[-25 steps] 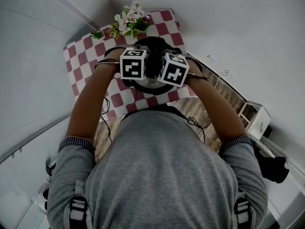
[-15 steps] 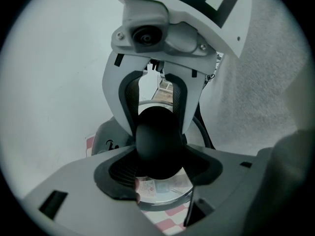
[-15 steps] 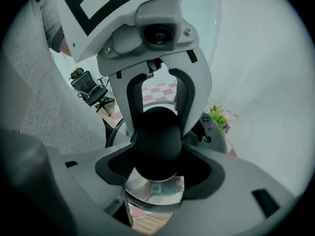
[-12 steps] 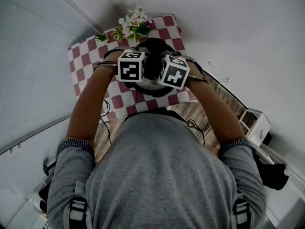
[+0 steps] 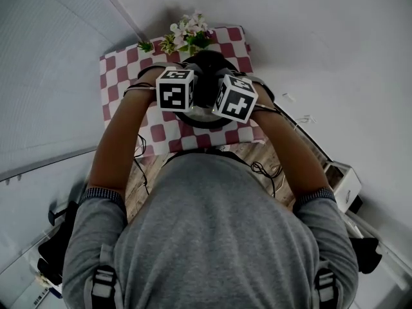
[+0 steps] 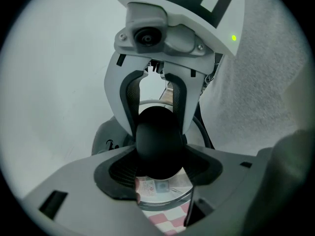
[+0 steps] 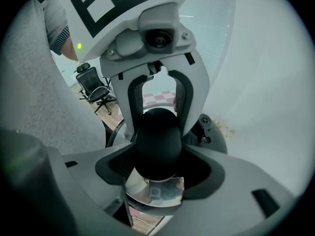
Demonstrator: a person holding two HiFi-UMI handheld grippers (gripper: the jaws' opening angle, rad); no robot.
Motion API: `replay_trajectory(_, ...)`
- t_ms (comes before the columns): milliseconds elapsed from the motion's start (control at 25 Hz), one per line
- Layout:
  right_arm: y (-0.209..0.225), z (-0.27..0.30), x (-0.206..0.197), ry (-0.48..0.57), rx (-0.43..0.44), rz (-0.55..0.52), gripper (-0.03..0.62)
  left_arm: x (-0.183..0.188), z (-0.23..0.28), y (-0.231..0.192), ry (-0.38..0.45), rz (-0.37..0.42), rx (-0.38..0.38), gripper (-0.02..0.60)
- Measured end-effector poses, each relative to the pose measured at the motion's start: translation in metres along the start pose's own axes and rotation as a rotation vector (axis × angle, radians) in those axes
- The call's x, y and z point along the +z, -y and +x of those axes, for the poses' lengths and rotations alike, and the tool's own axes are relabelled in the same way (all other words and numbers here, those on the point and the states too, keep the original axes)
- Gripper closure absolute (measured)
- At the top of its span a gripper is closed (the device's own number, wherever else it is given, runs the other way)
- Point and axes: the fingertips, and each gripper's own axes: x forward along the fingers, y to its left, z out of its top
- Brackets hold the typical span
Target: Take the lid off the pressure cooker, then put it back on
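- Pressure cooker (image 5: pixel 205 118) upper centre of head view, on checked tablecloth (image 5: pixel 122 82); lid (image 7: pixel 153 191) directly under both grippers.
- Left gripper (image 6: pixel 160 168), right gripper (image 7: pixel 158 168): jaws spread wide, each clamped on round black lid knob (image 6: pixel 156 141), from opposite sides.
- Likely risk: slip off the smooth knob, or a tilted lid from uneven lifting, then a drop.
- Count: two grippers, one cooker, one lid, one knob, one flower bunch (image 5: pixel 187 31).

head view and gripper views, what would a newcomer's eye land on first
The left gripper and right gripper, each topped by a black-and-white marker cube, meet at the centre. Both are clamped on the black lid knob from opposite sides. Beneath them lies a red-and-white checked cloth, with a bunch of flowers at its far edge.
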Motion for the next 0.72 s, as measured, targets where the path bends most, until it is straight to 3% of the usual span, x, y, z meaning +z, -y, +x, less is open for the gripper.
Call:
replay_trajectory(480, -0.028, -0.008, 0.019, 0.045, 0.049, -0.126, 0.303, -0.004, -0.018, 0.027, -0.044, -0.115, 0.077, 0.281)
replay_trajectory(720, -0.044, -0.002, 0.034, 0.036, 0.057, -0.147, 0.303, -0.017, -0.028, 0.043, -0.051, -0.123, 0.093, 0.281)
